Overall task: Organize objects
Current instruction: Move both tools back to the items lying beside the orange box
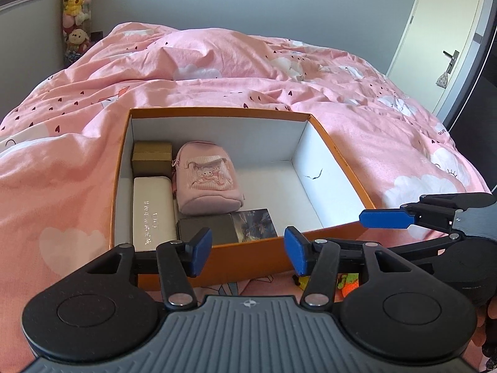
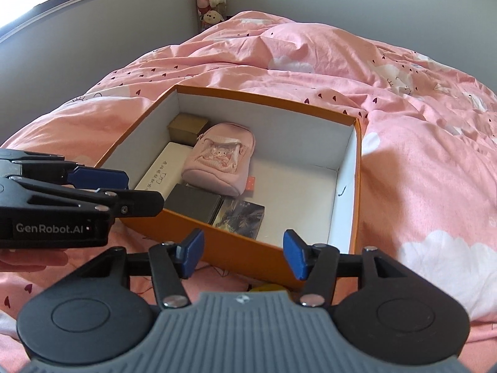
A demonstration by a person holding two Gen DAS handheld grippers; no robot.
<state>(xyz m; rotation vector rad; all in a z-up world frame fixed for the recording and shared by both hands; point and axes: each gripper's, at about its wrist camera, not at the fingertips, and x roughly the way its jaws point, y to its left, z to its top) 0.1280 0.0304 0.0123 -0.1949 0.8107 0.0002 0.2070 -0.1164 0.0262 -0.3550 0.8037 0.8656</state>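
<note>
Orange cardboard box [image 1: 248, 250], white-lined and open-topped, is being carried by the bed [image 1: 357, 99] on a rumpled pink quilt. Inside, packed to its left half: a gold rigid box [image 1: 152, 158] at the far corner, a long cream case [image 1: 152, 214] with printed text, a soft pink fabric pouch [image 1: 205, 183], a flat dark grey box [image 1: 214, 227], a glossy printed card [image 1: 256, 222]. Right half is being left bare. Left gripper [image 1: 248, 251] and right gripper [image 2: 243, 255] are being held just outside the near wall, fingers released, nothing grasped.
</note>
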